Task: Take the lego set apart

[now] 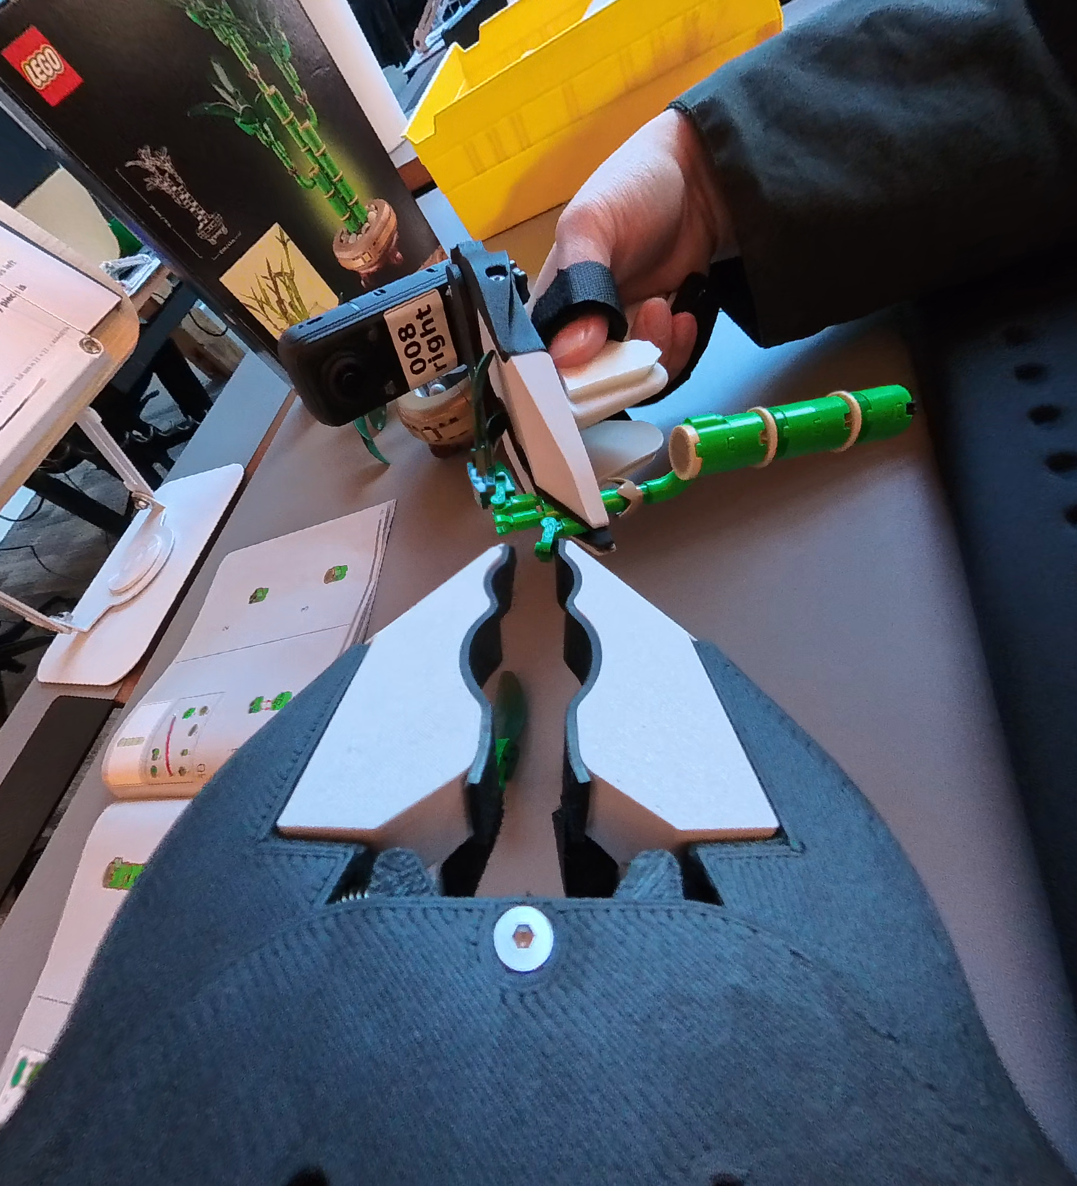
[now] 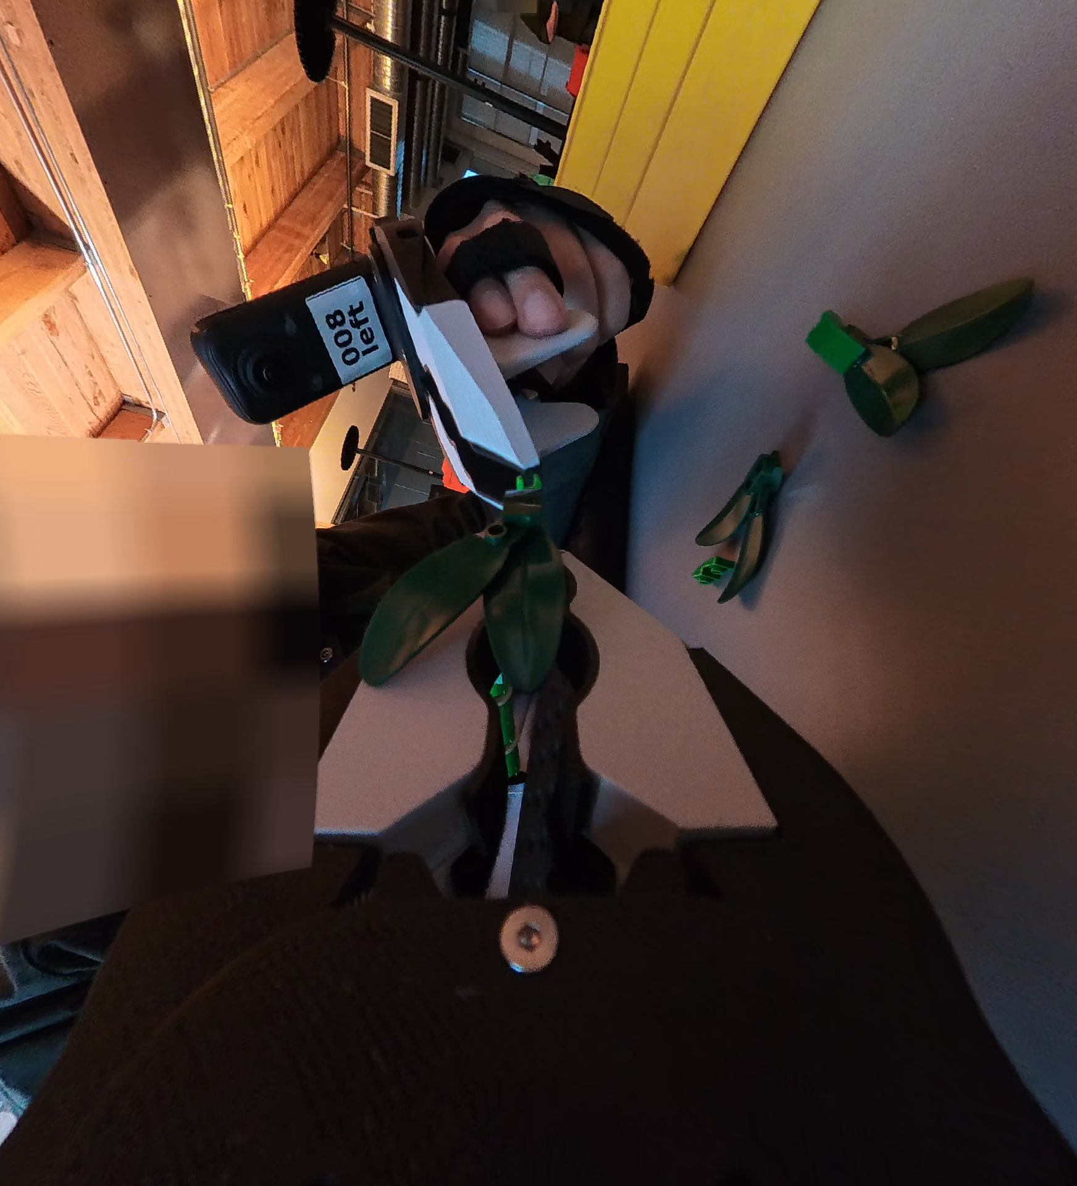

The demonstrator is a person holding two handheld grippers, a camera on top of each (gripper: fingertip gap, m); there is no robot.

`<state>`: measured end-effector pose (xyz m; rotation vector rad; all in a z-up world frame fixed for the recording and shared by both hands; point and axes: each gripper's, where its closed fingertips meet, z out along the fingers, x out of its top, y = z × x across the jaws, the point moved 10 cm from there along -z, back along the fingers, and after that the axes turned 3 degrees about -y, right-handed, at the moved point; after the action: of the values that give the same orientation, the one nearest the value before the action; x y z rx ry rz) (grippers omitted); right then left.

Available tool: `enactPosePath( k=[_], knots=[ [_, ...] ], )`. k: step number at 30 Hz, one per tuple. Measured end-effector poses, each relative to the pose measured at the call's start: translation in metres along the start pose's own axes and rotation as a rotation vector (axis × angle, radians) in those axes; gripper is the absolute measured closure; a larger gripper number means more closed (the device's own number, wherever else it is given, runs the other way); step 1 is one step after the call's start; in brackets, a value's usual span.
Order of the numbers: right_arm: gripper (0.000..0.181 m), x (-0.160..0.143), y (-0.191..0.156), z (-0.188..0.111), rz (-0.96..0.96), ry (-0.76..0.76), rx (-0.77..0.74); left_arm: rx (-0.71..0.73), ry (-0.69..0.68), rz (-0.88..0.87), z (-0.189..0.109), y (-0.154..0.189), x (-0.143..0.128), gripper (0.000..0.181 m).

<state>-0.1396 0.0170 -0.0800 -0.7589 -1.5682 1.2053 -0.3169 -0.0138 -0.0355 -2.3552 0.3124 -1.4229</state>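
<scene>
My right gripper (image 2: pixel 549 577) is shut on a thin green twig (image 2: pixel 509 731) that carries dark green leaves (image 2: pixel 526 622). In the left wrist view it (image 1: pixel 600 536) holds this twig (image 1: pixel 523 510) low over the grey table (image 1: pixel 747 674). My left gripper (image 1: pixel 534 552) is slightly open, its tips just short of a small green clip (image 1: pixel 547 531) at the twig's end. A dark leaf (image 1: pixel 509 719) shows in the gap between its fingers. It also shows in the right wrist view (image 2: pixel 520 478). A thick green bamboo stalk (image 1: pixel 792 430) lies on the table behind.
A tan pot (image 1: pixel 433 427) stands behind the right gripper. The set's black box (image 1: pixel 202 160) and a yellow bin (image 1: pixel 574 115) stand at the back. Instruction booklets (image 1: pixel 305 597) and a paper stand (image 1: pixel 138 565) lie left. Loose leaf pieces (image 2: pixel 741 532) (image 2: pixel 895 366) lie on the table.
</scene>
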Motion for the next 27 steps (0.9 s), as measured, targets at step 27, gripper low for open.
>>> enactPosePath(
  k=[27],
  knots=[
    [0.175,0.011,-0.015,-0.009,-0.283,0.110,-0.154,0.026,0.061,-0.215,0.005,-0.019,0.001,0.177]
  ],
)
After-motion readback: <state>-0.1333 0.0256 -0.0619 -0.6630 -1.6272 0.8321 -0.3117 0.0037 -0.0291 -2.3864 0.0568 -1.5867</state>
